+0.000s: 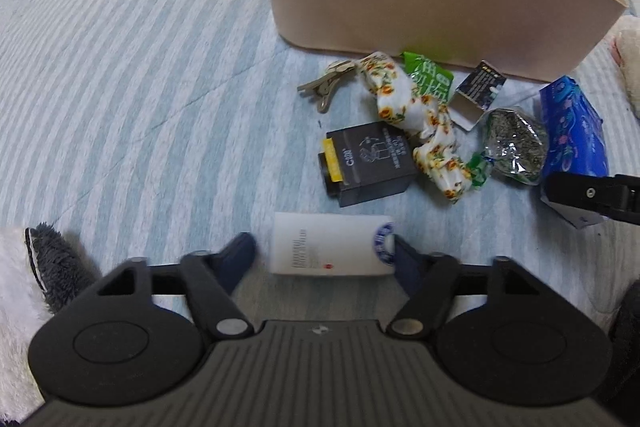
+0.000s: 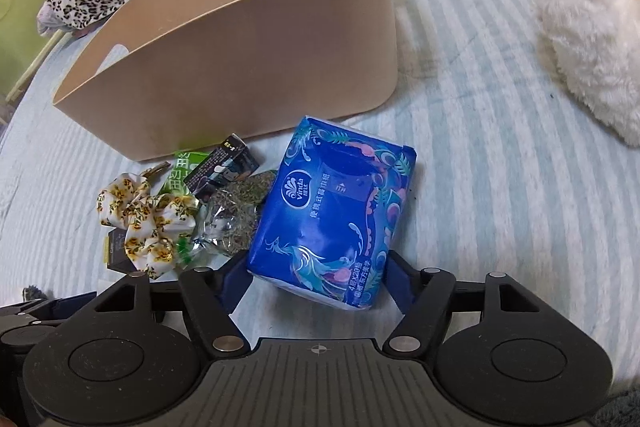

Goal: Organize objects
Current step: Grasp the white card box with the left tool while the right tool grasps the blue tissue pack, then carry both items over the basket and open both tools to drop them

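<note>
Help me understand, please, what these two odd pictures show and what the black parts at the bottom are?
Those black parts are two hand-held grasping tools, each with a camera looking along its fingers. One picture is from the left tool, open around a flat white box. The other is from the right tool, its fingers either side of a blue Vinda tissue pack; whether it grips yet is unclear. On the striped bedsheet also lie a black box, a floral scrunchie, keys and snack packets, before a beige bin.
</note>
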`<state>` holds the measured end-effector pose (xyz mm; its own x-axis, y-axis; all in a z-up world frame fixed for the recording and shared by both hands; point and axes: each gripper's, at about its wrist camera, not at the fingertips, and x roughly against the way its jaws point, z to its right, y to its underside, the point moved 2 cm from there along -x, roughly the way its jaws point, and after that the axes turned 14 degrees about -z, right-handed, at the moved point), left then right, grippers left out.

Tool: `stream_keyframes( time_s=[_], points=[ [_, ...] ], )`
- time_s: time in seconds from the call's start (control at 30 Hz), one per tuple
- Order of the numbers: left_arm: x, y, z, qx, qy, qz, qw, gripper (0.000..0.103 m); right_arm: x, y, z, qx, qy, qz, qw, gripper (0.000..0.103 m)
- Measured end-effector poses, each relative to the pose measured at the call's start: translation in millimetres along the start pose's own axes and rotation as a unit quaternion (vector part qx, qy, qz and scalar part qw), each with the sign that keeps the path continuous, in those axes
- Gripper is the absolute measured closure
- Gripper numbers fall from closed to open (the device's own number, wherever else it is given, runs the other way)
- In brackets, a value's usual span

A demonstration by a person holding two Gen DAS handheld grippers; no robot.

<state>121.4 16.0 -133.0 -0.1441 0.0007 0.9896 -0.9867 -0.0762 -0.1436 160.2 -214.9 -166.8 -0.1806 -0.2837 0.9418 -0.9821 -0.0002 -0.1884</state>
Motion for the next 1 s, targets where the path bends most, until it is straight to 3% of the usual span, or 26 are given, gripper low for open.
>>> stream_keyframes(
  time_s=[0.2,0.4,0.6,0.83,1.0],
  points=[
    [15,11,-3,-0.009,0.016,0.012,0.9998,0.042,10,8,6,-0.017,-0.011,0.011,1.0,0.039],
    [57,19,-8,-0.013,0.013,0.059,0.9981,0.042,39,20,11,-0.037,-0.022,0.052,0.998,0.039],
    [113,-17,-9,-0.023,-0.006,0.146,0.989,0.042,83,10,9,-0.027,-0.023,0.11,0.993,0.039],
    [140,-58,10,-0.04,-0.02,0.219,0.9748,0.042,123,-26,-1,-0.007,-0.018,0.175,0.984,0.039],
    [146,-98,22,-0.051,-0.017,0.232,0.9712,0.042,128,-57,-17,0.01,-0.01,0.196,0.981,0.039]
  ],
)
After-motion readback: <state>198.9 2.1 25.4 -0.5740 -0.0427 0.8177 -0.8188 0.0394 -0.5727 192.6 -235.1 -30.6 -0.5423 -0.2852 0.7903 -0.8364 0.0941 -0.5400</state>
